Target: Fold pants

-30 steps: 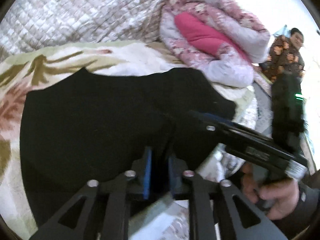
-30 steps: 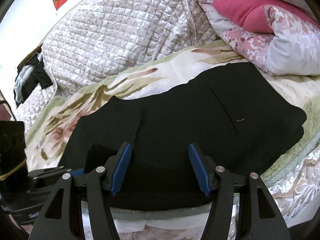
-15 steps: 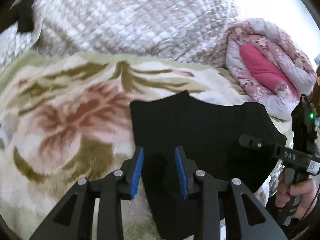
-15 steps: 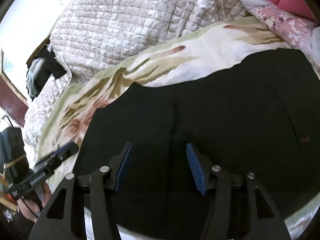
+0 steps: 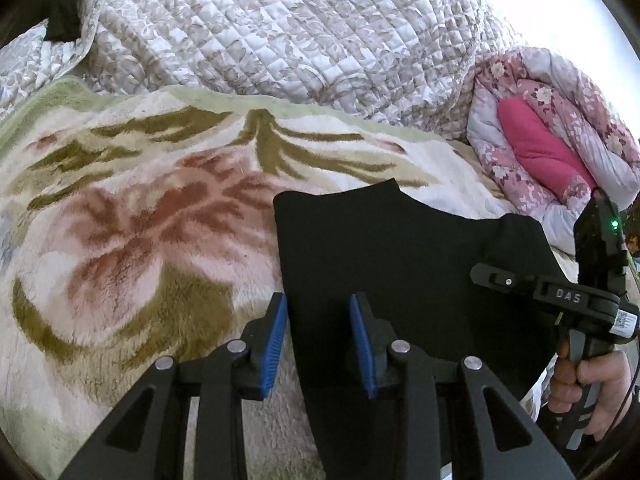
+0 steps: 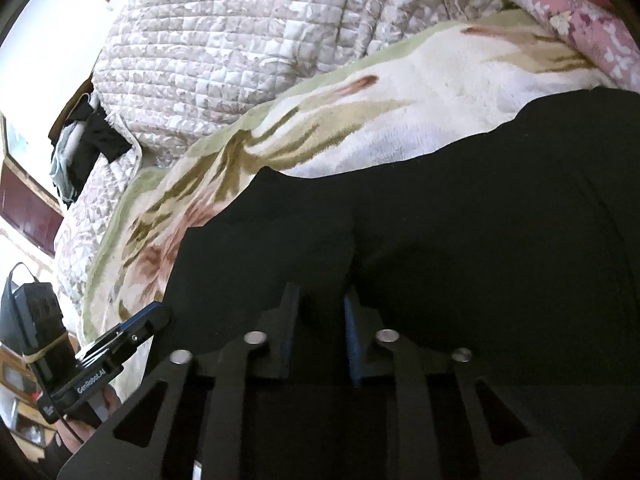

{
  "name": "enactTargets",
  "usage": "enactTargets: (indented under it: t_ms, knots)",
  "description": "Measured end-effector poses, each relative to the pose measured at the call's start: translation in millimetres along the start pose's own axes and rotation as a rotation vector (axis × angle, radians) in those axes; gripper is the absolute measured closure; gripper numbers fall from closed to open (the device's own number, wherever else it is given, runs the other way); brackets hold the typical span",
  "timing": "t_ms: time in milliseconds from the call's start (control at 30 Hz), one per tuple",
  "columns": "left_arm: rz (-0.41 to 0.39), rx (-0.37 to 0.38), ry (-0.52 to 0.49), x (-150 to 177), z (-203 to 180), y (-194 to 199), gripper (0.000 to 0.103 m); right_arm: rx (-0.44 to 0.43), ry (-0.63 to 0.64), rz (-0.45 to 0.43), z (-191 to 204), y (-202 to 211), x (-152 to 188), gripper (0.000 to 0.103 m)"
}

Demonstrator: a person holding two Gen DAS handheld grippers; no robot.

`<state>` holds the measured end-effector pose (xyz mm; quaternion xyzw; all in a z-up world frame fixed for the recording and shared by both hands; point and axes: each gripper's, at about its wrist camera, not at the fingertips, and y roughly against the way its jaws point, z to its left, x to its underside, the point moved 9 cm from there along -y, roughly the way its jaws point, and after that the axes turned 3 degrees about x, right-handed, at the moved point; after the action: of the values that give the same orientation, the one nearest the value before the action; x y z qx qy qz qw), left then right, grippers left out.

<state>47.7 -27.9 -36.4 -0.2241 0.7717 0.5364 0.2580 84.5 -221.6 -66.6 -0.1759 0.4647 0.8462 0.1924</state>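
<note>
The black pants (image 5: 404, 264) lie folded on the floral blanket (image 5: 132, 236) covering the bed. The left gripper (image 5: 318, 340) hovers at their edge, fingers narrowly apart, holding nothing. The right gripper (image 6: 318, 332) has its fingers pinched on a fold of the pants.

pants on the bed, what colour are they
Plain black pants, clearest in the left wrist view.
</note>
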Motion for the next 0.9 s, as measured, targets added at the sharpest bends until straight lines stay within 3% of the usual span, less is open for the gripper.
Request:
enactTargets:
  t_ms: [167,300,433,600,733,800,900]
  knots:
    - [-0.001,-0.003,0.000,-1,-1,0,0.068,-0.029,0.009,-0.065,6,16,-7,0.100]
    - [-0.004,0.002,0.002,0,-1,0,0.068,0.008,-0.013,-0.023,-6,2,-1,0.100]
    - [-0.019,0.006,-0.004,-3,-2,5,0.068,0.024,0.019,-0.074,-1,14,-3,0.100]
    - [-0.024,0.019,-0.011,0,-6,9,0.068,0.037,0.022,-0.054,-9,6,-2,0.100]
    - [-0.023,0.023,-0.037,4,-14,11,0.068,0.141,0.101,-0.143,-4,29,-7,0.090]
    - [-0.029,0.030,-0.052,5,-19,13,0.068,0.128,0.132,-0.168,3,42,-3,0.090]
    - [-0.011,0.052,-0.060,10,-26,8,0.068,0.098,0.172,-0.112,13,36,18,0.090]
